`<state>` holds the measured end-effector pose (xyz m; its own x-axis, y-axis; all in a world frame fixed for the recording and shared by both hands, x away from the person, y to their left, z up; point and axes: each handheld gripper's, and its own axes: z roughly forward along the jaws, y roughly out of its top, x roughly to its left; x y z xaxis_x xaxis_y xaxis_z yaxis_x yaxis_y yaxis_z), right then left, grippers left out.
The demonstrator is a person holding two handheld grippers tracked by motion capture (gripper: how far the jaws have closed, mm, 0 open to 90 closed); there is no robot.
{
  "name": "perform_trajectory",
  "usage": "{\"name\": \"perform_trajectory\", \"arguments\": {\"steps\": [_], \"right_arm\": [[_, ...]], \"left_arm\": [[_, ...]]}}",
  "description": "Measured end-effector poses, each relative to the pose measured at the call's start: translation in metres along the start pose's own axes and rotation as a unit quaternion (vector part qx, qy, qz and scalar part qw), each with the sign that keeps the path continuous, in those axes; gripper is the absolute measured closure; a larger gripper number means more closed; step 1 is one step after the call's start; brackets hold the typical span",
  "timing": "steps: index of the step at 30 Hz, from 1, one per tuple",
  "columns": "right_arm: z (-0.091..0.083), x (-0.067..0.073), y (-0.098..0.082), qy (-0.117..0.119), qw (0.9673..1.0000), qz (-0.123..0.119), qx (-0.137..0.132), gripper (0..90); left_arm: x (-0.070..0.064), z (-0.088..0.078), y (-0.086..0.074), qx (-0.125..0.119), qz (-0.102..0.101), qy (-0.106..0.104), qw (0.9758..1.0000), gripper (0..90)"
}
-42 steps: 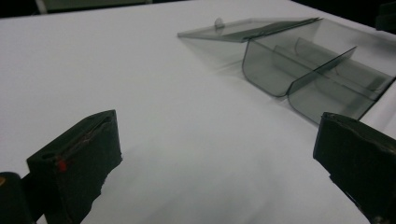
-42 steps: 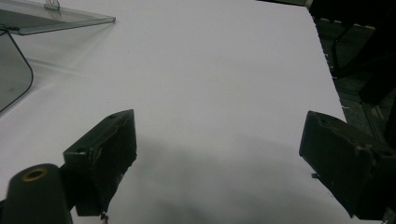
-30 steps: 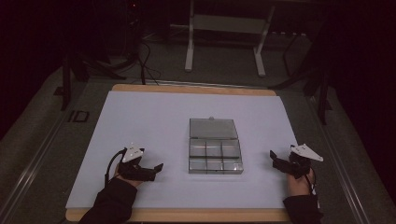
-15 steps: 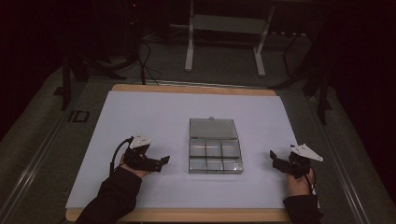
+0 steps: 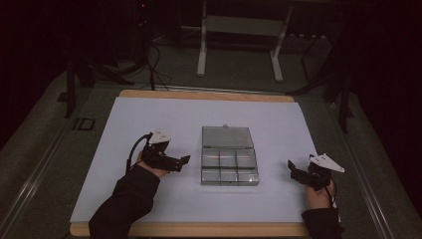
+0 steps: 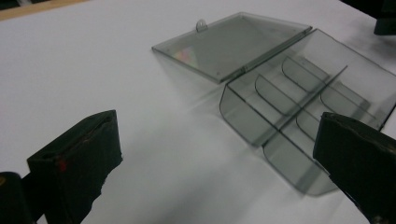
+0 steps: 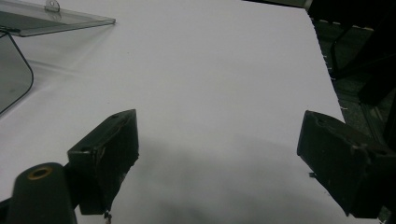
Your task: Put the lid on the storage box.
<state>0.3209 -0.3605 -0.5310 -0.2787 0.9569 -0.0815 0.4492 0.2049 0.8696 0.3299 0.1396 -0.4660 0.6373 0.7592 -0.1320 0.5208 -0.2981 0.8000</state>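
Observation:
A clear smoky plastic compartment box lies in the middle of the white table cover, its lid swung open and lying flat behind it. Its several compartments look empty. My left gripper sits just left of the box, pointing at it, open and holding nothing. In the left gripper view the box and lid lie ahead between the spread jaws of the left gripper. My right gripper rests a short way right of the box, open and empty. The right gripper faces bare cover, with the box's corner at far left.
The white cover lies on a wooden tabletop whose edges show at front and back. Beyond the table stand a metal frame stand and cables on a dark floor. The cover's right edge is close to my right gripper.
My left gripper has moved right and a little forward, closing in on the box's left side. The right gripper and the box have stayed put.

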Motion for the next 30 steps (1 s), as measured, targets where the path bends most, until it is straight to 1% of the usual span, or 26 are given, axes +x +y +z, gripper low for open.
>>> {"name": "perform_trajectory", "arguments": {"steps": [2,3,4,5,6,8,9,10,11,12,13,15,17,18,19,20,21,22,23,25,26,27,28,30], "right_arm": [[0.000,0.000,0.000,0.000,1.0000,0.000,0.000,12.5],[0.000,-0.001,0.000,-0.001,1.0000,0.003,-0.004,12.6],[-0.001,-0.001,0.000,0.002,1.0000,0.005,-0.007,12.6],[0.000,-0.001,0.000,0.001,1.0000,0.005,-0.006,12.6],[0.000,-0.001,0.000,0.001,1.0000,0.005,-0.006,12.6],[0.000,-0.002,0.000,0.003,1.0000,0.008,-0.006,12.6],[-0.001,-0.001,0.000,0.002,1.0000,0.005,-0.007,12.5],[0.000,-0.001,0.000,0.001,1.0000,0.003,-0.008,12.5],[0.000,-0.001,0.000,0.001,1.0000,0.003,-0.008,12.5],[-0.001,0.000,0.000,0.000,1.0000,0.000,-0.007,12.5],[-0.001,0.000,0.000,-0.002,1.0000,-0.003,-0.007,12.5],[-0.001,0.000,0.000,0.000,1.0000,-0.001,-0.005,12.6],[-0.001,0.001,0.000,0.001,1.0000,-0.002,-0.003,12.5],[-0.001,0.002,0.000,0.000,1.0000,-0.008,-0.002,12.3],[-0.001,0.002,0.000,0.000,1.0000,-0.008,-0.002,12.3],[0.000,0.003,0.000,-0.001,0.9999,-0.011,-0.001,12.2],[0.000,0.003,0.000,-0.001,0.9999,-0.011,-0.001,12.3],[0.000,0.003,0.000,-0.001,0.9999,-0.011,-0.001,12.3],[-0.001,0.002,0.000,0.006,0.9999,-0.010,-0.001,12.8],[-0.001,0.002,0.000,0.008,0.9999,-0.009,-0.002,12.8],[-0.002,0.002,0.000,0.009,0.9999,-0.006,-0.004,12.7],[-0.002,0.002,0.000,0.009,0.9999,-0.006,-0.004,12.7],[-0.001,0.002,0.000,0.010,0.9999,-0.006,-0.002,12.6],[-0.001,0.002,0.000,0.009,0.9999,-0.007,-0.002,12.6]], "left_arm": [[0.000,0.001,0.003,-0.002,0.000,0.000,1.0000,2.2],[0.000,0.004,0.008,-0.007,0.004,0.001,1.0000,2.4],[0.000,0.004,0.008,-0.007,0.004,0.001,1.0000,2.9],[0.002,0.009,0.013,-0.010,-0.006,-0.005,0.9999,2.9],[0.002,0.009,0.013,-0.010,-0.006,-0.005,0.9999,2.9],[0.002,0.014,0.019,-0.012,-0.012,-0.004,0.9998,2.9],[0.001,0.021,0.024,-0.005,-0.011,-0.007,0.9999,2.9],[0.000,0.024,0.027,-0.001,-0.009,-0.008,0.9999,2.9],[0.000,0.024,0.027,-0.001,-0.009,-0.008,0.9999,2.9],[0.000,0.028,0.029,0.001,-0.010,-0.012,0.9999,2.9],[-0.001,0.031,0.031,0.001,-0.011,-0.012,0.9999,2.9],[-0.003,0.038,0.036,0.007,-0.009,-0.014,0.9998,2.9],[-0.002,0.045,0.040,0.006,-0.014,-0.017,0.9997,2.9],[0.000,0.051,0.043,0.005,-0.028,-0.024,0.9993,2.9],[0.000,0.051,0.043,0.005,-0.028,-0.024,0.9993,2.8],[0.003,0.058,0.046,0.008,-0.044,-0.029,0.9986,2.8],[0.004,0.061,0.047,0.009,-0.050,-0.033,0.9982,2.8],[0.004,0.061,0.047,0.009,-0.050,-0.033,0.9982,2.8],[0.005,0.068,0.048,0.019,-0.047,-0.023,0.9985,2.9],[0.007,0.071,0.049,0.021,-0.048,-0.025,0.9983,2.9],[0.009,0.077,0.049,0.024,-0.062,-0.036,0.9972,2.9],[0.009,0.077,0.049,0.024,-0.062,-0.036,0.9972,2.9],[0.010,0.081,0.050,0.027,-0.067,-0.043,0.9965,2.9],[0.010,0.087,0.051,0.029,-0.076,-0.040,0.9959,3.5]]}}
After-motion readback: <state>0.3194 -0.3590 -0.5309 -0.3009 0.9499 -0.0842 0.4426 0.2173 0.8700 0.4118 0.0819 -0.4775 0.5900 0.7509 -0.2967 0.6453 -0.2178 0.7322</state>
